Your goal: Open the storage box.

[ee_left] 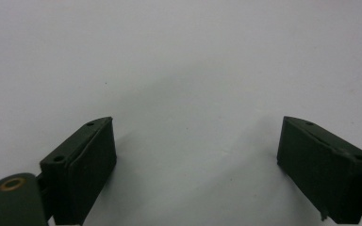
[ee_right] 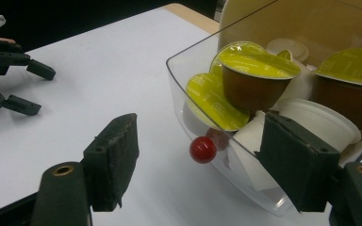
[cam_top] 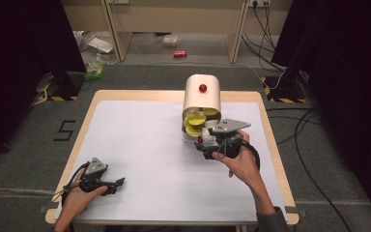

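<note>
1. the work in hand is the clear plastic drawer (ee_right: 245, 179) of the cream capsule holder (cam_top: 202, 94), which stands toward the far right of the desk (cam_top: 140, 145). the drawer is pulled out toward the person and is full of coffee capsules (ee_right: 257, 77), some with yellow-green foil lids, some white.
2. a small red knob (ee_right: 202, 149) sits on the drawer's front wall. a second red knob (cam_top: 203, 88) shows on the holder's upper front in the high view.
3. the right gripper (ee_right: 207, 162) is right at the drawer front. its fingers (ee_right: 115, 160) are partly closed and stand either side of the knob without pressing it; one finger overlaps the drawer's corner in the right gripper view, and i cannot tell whether it touches.
4. the left gripper (cam_top: 107, 184) rests on the near left of the desk, well apart from the holder, fingers (ee_left: 82, 169) wide and empty.
5. handling, as a judgement: the drawer looks light, thin-walled and stiff, and smooth enough to slip. the knob is small, round and glossy, so the hold should be centred on it, squarely from both sides, and pushed or pulled straight along the drawer's travel.
6. the capsules look loose and piled; a jerk could tumble them or tip the light holder.
</note>
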The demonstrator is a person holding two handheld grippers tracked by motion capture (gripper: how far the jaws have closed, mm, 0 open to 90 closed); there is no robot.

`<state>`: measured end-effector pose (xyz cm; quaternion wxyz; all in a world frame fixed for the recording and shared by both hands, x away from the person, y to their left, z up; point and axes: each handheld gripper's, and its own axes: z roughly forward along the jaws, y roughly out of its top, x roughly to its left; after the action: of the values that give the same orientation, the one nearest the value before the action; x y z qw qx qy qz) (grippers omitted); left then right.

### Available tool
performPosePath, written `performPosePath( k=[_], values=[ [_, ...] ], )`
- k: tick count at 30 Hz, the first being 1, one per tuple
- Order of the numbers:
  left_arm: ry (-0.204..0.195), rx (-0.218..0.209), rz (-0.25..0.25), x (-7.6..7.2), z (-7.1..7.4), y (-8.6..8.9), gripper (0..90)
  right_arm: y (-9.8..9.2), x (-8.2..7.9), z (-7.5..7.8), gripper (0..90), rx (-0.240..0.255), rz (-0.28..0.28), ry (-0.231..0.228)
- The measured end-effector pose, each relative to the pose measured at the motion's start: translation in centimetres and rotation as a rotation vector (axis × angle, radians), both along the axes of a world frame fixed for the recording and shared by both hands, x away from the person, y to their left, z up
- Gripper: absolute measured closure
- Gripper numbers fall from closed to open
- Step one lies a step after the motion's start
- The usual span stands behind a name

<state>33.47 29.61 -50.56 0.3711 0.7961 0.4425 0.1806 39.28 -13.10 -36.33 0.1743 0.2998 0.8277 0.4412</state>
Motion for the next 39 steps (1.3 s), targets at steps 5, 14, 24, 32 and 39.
performPosePath(
  k=[5, 14, 24, 32, 39],
  values=[
    [0.0, 0.001, 0.0, 0.0, 0.0, 0.0, 11.6, 0.0, -0.2, 0.0, 29.2, -0.007, 0.002, 0.002],
    [-0.001, 0.001, 0.0, 0.0, 0.0, 0.0, 11.6, -0.1, -0.7, -0.1, 29.2, -0.012, 0.016, 0.004],
    [0.0, 0.001, 0.0, 0.0, 0.0, 0.0, 11.6, -0.1, -1.1, -0.2, 29.5, -0.019, 0.02, 0.007],
    [0.0, 0.002, 0.0, 0.0, 0.0, 0.0, 11.6, -0.1, -1.4, -0.3, 29.7, -0.024, 0.023, 0.007],
    [0.0, 0.001, 0.0, 0.0, 0.0, 0.0, 11.6, -0.2, -1.5, -0.3, 30.1, -0.026, 0.026, 0.007]
  ],
)
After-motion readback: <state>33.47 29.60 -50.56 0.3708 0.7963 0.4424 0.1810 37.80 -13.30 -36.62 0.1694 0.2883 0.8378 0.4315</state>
